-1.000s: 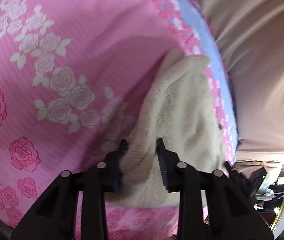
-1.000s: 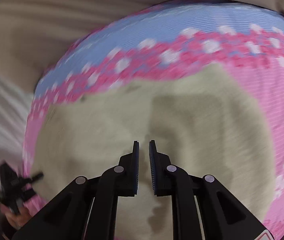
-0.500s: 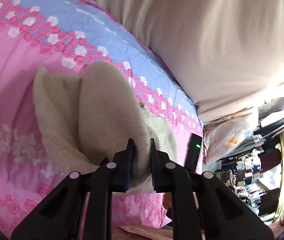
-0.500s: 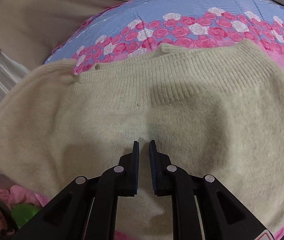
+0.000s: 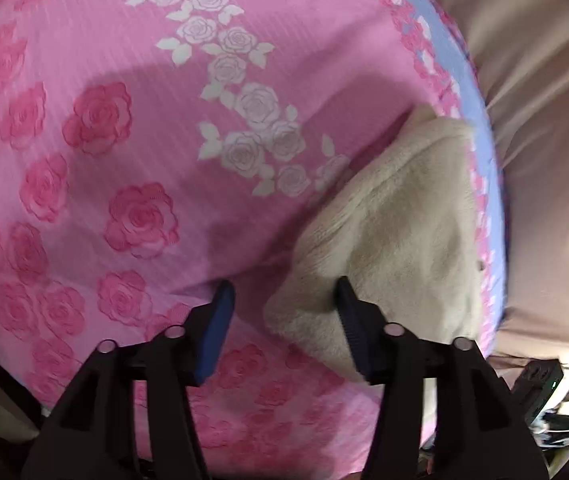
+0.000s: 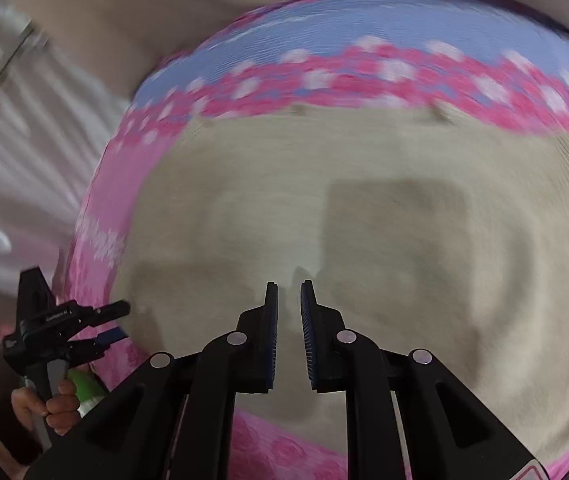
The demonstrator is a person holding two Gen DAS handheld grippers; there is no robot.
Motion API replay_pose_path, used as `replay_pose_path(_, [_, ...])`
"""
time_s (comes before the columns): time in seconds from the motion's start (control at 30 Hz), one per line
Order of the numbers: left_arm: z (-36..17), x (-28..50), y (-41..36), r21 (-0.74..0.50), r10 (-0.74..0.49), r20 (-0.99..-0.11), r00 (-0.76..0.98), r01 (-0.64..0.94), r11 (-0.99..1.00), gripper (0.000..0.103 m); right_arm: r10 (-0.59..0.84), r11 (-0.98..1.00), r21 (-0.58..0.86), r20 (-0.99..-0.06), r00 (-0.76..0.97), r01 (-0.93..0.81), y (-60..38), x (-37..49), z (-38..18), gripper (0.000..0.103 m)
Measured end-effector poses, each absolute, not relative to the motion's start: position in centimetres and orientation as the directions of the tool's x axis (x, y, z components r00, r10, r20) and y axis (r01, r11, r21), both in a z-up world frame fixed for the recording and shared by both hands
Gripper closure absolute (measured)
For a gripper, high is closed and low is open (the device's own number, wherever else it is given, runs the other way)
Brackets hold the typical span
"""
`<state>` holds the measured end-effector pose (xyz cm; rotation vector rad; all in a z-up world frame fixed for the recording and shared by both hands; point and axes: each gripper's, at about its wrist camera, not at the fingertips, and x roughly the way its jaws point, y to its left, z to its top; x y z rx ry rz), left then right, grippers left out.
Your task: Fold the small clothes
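Note:
A cream knitted sweater (image 5: 400,240) lies on the pink rose-print bedspread (image 5: 124,120), near its blue border. In the left wrist view my left gripper (image 5: 282,296) is open and empty, its right finger touching the sweater's near corner. In the right wrist view the sweater (image 6: 364,220) fills the middle, blurred by motion. My right gripper (image 6: 289,300) hovers over it with jaws almost together, nothing between them. The left gripper also shows in the right wrist view (image 6: 118,320), open at the sweater's left edge, held by a hand.
Beige sheet (image 5: 544,120) lies beyond the bedspread's blue edge (image 5: 484,128). Clutter and a black device (image 5: 540,376) sit at the lower right. A green object (image 6: 88,388) is by the hand at the lower left.
My left gripper has let go of the sweater fold and opened wide, and now sits low at the sweater's corner. The sweater lies flatter. The right gripper's jaws stay close together.

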<state>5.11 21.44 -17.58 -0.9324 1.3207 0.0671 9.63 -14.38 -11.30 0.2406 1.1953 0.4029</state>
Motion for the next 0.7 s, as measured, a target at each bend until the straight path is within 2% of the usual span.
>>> replay_pose_path(0.1, [-16.8,5.3,20.4,-0.597,-0.497,-0.802,0.331,-0.464,0.655,0.023,0.447,0.892,0.397,-0.843,0.299,-0.215,-11.3,11.0,-10.4,0.089])
replay_pose_path(0.13, [-16.8,5.4,20.2,-0.612,-0.512,-0.791,0.334,-0.449,0.652,0.011,0.459,0.886,0.408,-0.838,0.296,-0.219,-10.8,11.2,-10.3,0.089])
replay_pose_path(0.23, [-18.0,5.5,19.6,-0.603,-0.525,-0.796,0.302,-0.484,0.634,0.009,0.44,0.892,0.377,-0.851,0.286,-0.25,-9.5,11.0,-10.1,0.089])
replay_pose_path(0.27, [-18.9,5.4,19.8,-0.6,-0.532,-0.794,0.296,-0.523,0.605,0.005,0.434,0.894,0.371,-0.856,0.279,-0.252,-9.4,11.0,-10.2,0.089])
replay_pose_path(0.4, [-18.5,5.7,20.6,-0.637,-0.513,-0.765,0.389,-0.571,0.518,0.006,0.412,0.907,0.362,-0.869,0.273,-0.217,-10.8,9.9,-10.6,0.089])
replay_pose_path(0.43, [-18.4,6.1,20.5,-0.671,-0.523,-0.738,0.426,-0.544,0.505,0.031,0.408,0.91,0.362,-0.87,0.277,-0.202,-11.3,9.7,-10.6,0.088])
replay_pose_path(0.47, [-18.1,6.8,20.3,-0.68,-0.523,-0.731,0.437,-0.52,0.516,0.065,0.4,0.915,0.362,-0.872,0.282,-0.179,-12.1,9.4,-10.7,0.085])
replay_pose_path(0.57, [-16.1,8.1,19.7,-0.708,-0.527,-0.706,0.473,-0.455,0.54,0.083,0.366,0.931,0.351,-0.878,0.31,-0.104,-15.1,8.9,-11.2,0.084])
replay_pose_path(0.6, [-14.5,8.5,19.3,-0.728,-0.538,-0.683,0.494,-0.398,0.558,0.085,0.351,0.935,0.345,-0.88,0.318,-0.078,-16.1,8.7,-11.4,0.084])
replay_pose_path(0.63, [-12.0,9.1,18.0,-0.756,-0.566,-0.642,0.517,-0.302,0.581,0.093,0.339,0.937,0.346,-0.882,0.326,-0.04,-17.5,8.7,-11.8,0.084])
replay_pose_path(0.7, [-7.7,10.0,15.1,-0.778,-0.627,-0.583,0.517,-0.133,0.614,0.093,0.329,0.935,0.355,-0.881,0.339,0.015,-19.4,8.7,-12.2,0.084])
